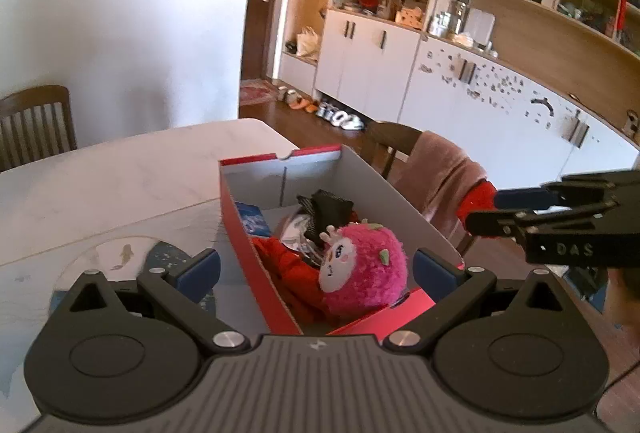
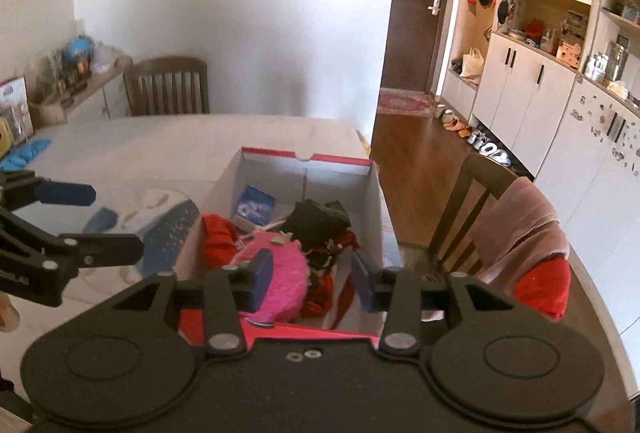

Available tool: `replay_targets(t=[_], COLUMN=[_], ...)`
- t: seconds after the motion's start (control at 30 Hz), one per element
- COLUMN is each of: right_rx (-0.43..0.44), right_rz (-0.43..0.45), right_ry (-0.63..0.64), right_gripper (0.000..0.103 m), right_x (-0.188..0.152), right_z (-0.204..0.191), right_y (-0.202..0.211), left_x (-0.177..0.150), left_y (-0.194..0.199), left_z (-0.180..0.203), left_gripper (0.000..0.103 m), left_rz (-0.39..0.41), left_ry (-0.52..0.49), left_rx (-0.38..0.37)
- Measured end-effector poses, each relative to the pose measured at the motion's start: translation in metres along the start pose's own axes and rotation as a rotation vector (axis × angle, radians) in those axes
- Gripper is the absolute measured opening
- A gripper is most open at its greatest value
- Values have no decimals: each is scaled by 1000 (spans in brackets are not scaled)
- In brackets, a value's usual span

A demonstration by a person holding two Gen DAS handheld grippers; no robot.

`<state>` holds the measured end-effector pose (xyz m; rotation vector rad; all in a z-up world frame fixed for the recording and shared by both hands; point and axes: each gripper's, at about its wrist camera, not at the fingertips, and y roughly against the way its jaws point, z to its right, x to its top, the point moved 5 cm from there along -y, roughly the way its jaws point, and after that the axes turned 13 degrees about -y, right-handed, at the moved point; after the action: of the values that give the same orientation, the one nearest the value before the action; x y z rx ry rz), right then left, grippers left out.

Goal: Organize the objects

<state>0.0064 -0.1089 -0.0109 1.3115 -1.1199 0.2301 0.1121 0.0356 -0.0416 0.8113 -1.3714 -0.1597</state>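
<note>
So, step: pink plush (image 2: 280, 273) sits in the red box (image 2: 308, 157), looks just dropped.
Right gripper (image 2: 312, 283): open, empty.
Left gripper (image 1: 316, 269): wide open, empty.
Next: probably find another stray item.

A pale marble-look table (image 2: 140, 145) stands before a plain white wall (image 2: 240, 13), with a slatted wooden chair (image 2: 166, 87) at its far side and another chair (image 2: 476, 201) draped with a brownish towel (image 2: 520, 229) on the right. Beyond, a wood floor (image 2: 412, 157) leads to a dark brown door (image 2: 420, 5). White cabinets (image 2: 520, 101) with open, cluttered shelves line the right wall, shoes (image 2: 472, 137) lying below them.
</note>
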Motion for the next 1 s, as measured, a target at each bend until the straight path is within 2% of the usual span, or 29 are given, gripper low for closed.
replay_targets(t=[0.07, 0.2, 0.37, 0.5, 1.0], right_rx=[9, 29, 38, 46, 53], right_rz=[8, 39, 68, 75, 62], right_ry=[-14, -43, -60, -63, -68], right_gripper=[50, 62, 65, 71, 76], right_x=[-5, -13, -22, -29, -42], right_z=[-3, -7, -12, -17, -24], right_y=[4, 11, 19, 25, 32], left_x=[-1, -4, -9, -15, -34], left_y=[5, 15, 24, 30, 29], left_z=[-1, -1, 4, 8, 14], left_gripper=[103, 103, 103, 103, 103], left_rz=[11, 31, 36, 38, -27], left_ry=[-2, 1, -20, -23, -26], left_rx=[12, 21, 15, 13, 41])
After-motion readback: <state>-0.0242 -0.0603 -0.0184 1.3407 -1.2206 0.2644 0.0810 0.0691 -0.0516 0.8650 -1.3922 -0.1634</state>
